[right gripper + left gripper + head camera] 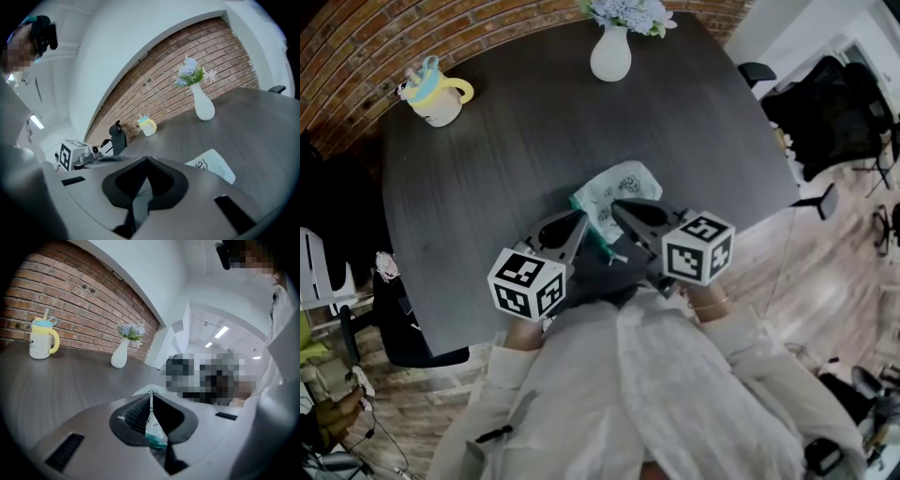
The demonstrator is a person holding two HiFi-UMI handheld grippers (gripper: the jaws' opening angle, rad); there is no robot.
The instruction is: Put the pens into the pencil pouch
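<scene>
Left hand-held gripper (151,397) clamped on pencil pouch (623,187) edge | right hand-held gripper (147,160) jaws together, empty | risk: thin pinch slips, pouch drops onto worktop (487,169)

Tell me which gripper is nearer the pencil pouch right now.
Left. The left gripper is clamped on the edge of the pencil pouch; the right gripper is shut on nothing, with the pouch apart beside it.

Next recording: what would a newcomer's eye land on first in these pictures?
The white, green-printed pouch by the near edge of the dark table, its edge pinched in the left claw; the right claw beside it is shut and empty. At the far edge stands a white vase of flowers, at the far left corner a yellow-and-blue mug.
</scene>
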